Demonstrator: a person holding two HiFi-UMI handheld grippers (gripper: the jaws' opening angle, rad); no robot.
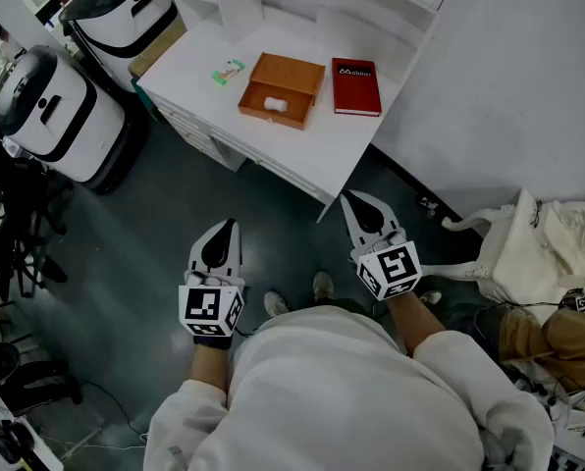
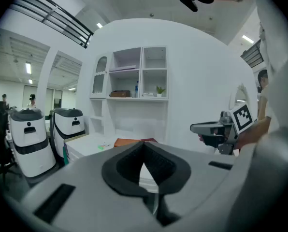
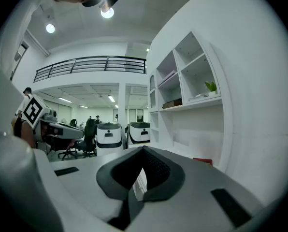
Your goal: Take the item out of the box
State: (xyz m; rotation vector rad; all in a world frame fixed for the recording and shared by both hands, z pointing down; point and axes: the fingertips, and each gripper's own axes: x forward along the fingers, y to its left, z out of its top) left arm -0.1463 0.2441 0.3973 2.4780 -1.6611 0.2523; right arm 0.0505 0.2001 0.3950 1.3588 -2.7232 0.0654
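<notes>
An open orange-brown box [image 1: 281, 88] lies on the white table [image 1: 302, 155], with a small white item [image 1: 276, 104] inside it. Both grippers hang over the dark floor, short of the table's near edge and well apart from the box. My left gripper [image 1: 232, 226] is shut with nothing in it, its jaws meeting in a point [image 2: 144, 144]. The right gripper [image 1: 349, 200] is also shut and empty [image 3: 143, 151]. In the left gripper view the box [image 2: 128, 141] shows low and far ahead, just above the jaws.
A red book [image 1: 356, 86] lies right of the box and a small green-and-white packet [image 1: 228, 72] left of it. Two white-and-black machines [image 1: 52, 111] stand at the left. A white shelf unit [image 2: 134, 74] rises behind the table. A cream bag [image 1: 538, 248] sits at the right.
</notes>
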